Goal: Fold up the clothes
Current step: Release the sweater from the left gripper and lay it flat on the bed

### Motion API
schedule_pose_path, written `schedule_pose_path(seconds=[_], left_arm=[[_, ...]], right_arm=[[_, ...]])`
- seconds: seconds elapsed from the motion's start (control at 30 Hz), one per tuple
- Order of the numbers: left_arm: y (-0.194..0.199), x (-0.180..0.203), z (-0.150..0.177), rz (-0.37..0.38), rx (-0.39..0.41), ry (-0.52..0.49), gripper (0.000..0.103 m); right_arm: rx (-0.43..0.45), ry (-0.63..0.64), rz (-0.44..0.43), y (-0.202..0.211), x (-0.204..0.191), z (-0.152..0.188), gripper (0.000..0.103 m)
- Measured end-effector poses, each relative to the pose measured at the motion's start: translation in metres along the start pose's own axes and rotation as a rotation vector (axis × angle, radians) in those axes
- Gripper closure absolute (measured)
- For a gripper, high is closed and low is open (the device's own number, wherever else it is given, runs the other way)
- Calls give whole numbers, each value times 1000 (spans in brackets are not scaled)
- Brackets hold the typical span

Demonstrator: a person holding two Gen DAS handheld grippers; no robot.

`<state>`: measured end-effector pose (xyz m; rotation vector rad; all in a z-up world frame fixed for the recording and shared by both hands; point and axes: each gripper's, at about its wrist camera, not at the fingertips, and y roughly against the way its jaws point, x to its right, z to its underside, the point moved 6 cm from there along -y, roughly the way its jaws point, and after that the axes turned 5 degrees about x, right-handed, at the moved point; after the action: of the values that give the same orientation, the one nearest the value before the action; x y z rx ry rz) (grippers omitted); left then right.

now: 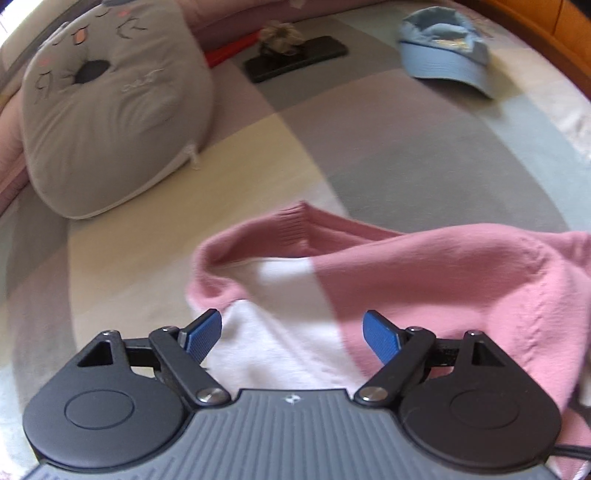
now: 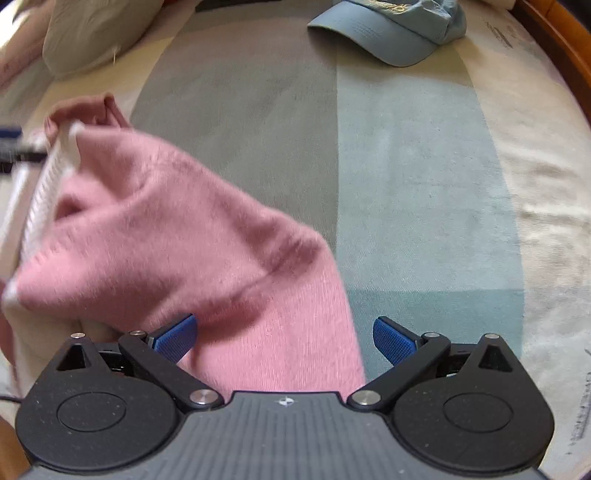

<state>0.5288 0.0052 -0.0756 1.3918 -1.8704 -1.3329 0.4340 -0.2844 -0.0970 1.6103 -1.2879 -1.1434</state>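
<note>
A pink and white knit sweater [image 1: 424, 280] lies bunched on the checked bedspread [image 1: 332, 147]. In the left wrist view my left gripper [image 1: 293, 334] hovers over its white part, blue pads wide apart and pressing on nothing. In the right wrist view the same sweater [image 2: 177, 229] spreads to the left, with a white ribbed edge [image 2: 48, 184] at its far side. My right gripper [image 2: 284, 341] stands open above the pink cloth's right edge; the cloth lies below the gap, not pinched.
A grey cat-face cushion [image 1: 110, 118] sits at the upper left. A light blue cap [image 1: 443, 48] [image 2: 391, 29] lies at the far right of the bed. A dark phone [image 1: 295, 59] with a small crumpled object on it rests at the back. A wooden bed frame [image 2: 554, 40] curves along the right.
</note>
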Motion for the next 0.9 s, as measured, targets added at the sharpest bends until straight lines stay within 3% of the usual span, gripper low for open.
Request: schedule_pose_path(seconds=[0.2,0.37,0.5,0.6,0.77,0.9], left_arm=[[6,17,-9,81,23,5,19],[12,34,-15,126,30,-21,19],[18,50,-14,177,17,-25,19],[24,65,-12,222,15,-34,19],[30,91,-22,313,40,-42,19],[22,120,-49,414,87,-41,19]], right_arm=[[-36,-198,-260,-14,-7,-12,0],[-37,-134,-357,3,-53,6,0],[-108,-63,-449,13,-90,40,0],[-175,-91,-514,10,-106,68,0],[-186,-181,-507,3,-108,88,0],[-170,-268,-506,0,-103,90,0]])
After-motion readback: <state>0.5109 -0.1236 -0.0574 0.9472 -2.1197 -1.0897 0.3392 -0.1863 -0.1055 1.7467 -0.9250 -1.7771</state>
